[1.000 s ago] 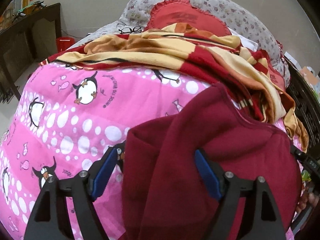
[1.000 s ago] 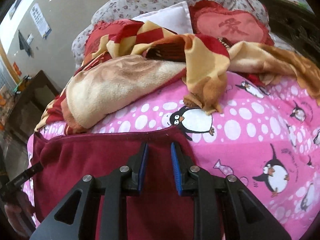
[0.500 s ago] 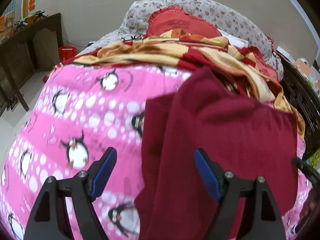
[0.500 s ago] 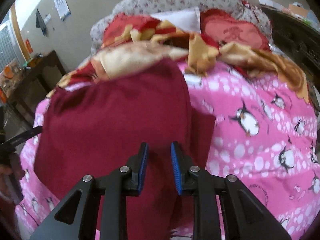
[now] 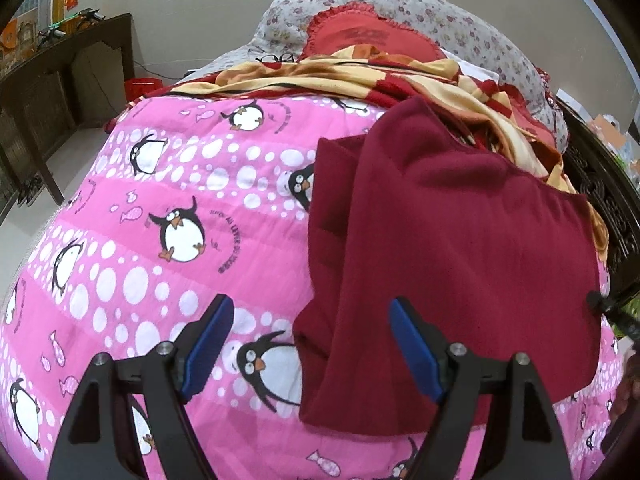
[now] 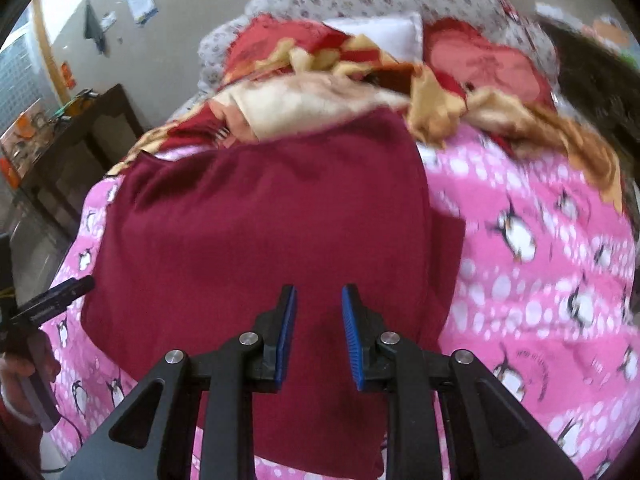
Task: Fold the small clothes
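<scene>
L gripper [image 5: 308,344] jaws wide apart, nothing btwn pads, hovering over pink penguin quilt [image 5: 160,208]. Maroon garment [image 5: 452,248] lies folded on quilt, right of center. Striped red/yellow blanket [image 5: 360,76] behind it, w/ red cushion [image 5: 360,36] & floral pillows [image 5: 460,28].

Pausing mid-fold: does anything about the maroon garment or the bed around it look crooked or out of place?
The maroon garment lies folded on the pink penguin quilt, but unevenly: an under-layer sticks out along one side edge, so the edges don't line up. Its far end overlaps the crumpled red-and-yellow blanket. No damage shows.
</scene>
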`<state>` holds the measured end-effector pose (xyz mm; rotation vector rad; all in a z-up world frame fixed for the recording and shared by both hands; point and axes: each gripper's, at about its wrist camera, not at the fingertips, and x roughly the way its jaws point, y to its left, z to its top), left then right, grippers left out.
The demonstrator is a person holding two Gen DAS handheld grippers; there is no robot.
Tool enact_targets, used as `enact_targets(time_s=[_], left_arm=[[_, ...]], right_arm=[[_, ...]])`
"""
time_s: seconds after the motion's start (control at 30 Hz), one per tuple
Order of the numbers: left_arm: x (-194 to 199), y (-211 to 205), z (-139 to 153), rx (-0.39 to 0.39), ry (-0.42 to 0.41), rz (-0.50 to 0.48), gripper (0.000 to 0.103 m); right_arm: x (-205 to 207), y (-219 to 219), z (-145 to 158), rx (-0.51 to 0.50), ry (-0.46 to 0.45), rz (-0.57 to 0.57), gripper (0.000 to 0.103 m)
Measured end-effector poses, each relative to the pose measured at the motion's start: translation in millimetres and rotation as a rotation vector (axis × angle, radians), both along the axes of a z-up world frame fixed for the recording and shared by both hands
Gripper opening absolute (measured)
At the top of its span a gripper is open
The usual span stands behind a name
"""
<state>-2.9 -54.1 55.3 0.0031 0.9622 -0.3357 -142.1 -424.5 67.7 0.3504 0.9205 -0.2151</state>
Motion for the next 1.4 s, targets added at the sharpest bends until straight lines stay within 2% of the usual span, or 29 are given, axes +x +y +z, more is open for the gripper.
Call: enact_targets(time_s=[0.03, 0.1, 0.2, 0.27, 0.33, 0.57, 0.8, 1.0, 1.1, 1.17, 1.2, 1.23, 1.33, 1.4], left_arm=[[-1, 1, 0, -0.001, 0.001, 0.0, 0.083], [-2, 2, 0, -0.002, 0.004, -0.003, 0.083], [-4, 3, 2, -0.008, 0.0, -0.009, 0.083], [-7, 4, 2, -0.016, 0.001, -0.017, 0.083], [-9, 3, 2, -0.026, 0.0, -0.024, 0.083], [-13, -3, 2, -0.058, 0.001, -0.072, 0.083], [-5, -3, -5, -0.09, 0.015, -0.082, 0.08], [4, 0, -15, -0.123, 0.048, -0.081, 0.068], [6, 0, -19, -0.138, 0.054, -0.084, 0.058], [7, 0, -22, -0.137, 0.044, -0.078, 0.051], [7, 1, -23, -0.138, 0.043, -0.076, 0.048], [8, 2, -23, -0.141, 0.045, -0.073, 0.042], [9, 11, -19, -0.173, 0.047, -0.078, 0.027], [10, 20, -17, -0.206, 0.058, -0.084, 0.022]], right_arm=[[1, -4, -9, 0.033, 0.031, -0.007, 0.05], [0, -6, -9, 0.061, 0.027, -0.028, 0.05], [4, 5, 10, 0.059, -0.012, -0.013, 0.052], [12, 19, 22, 0.062, -0.046, 0.025, 0.059], [25, 33, 30, 0.075, -0.068, 0.068, 0.06], [100, 104, 48, 0.154, -0.104, 0.228, 0.06], [182, 183, 46, 0.131, -0.053, 0.358, 0.06], [227, 203, 18, 0.071, 0.045, 0.331, 0.06], [238, 205, 5, 0.034, 0.066, 0.321, 0.06], [239, 205, 3, -0.02, 0.063, 0.307, 0.043], [238, 203, 4, -0.011, 0.059, 0.305, 0.041], [237, 202, 5, 0.003, 0.052, 0.308, 0.034], [233, 207, 15, 0.001, 0.029, 0.337, 0.033], [231, 214, 25, 0.01, 0.0, 0.357, 0.033]])
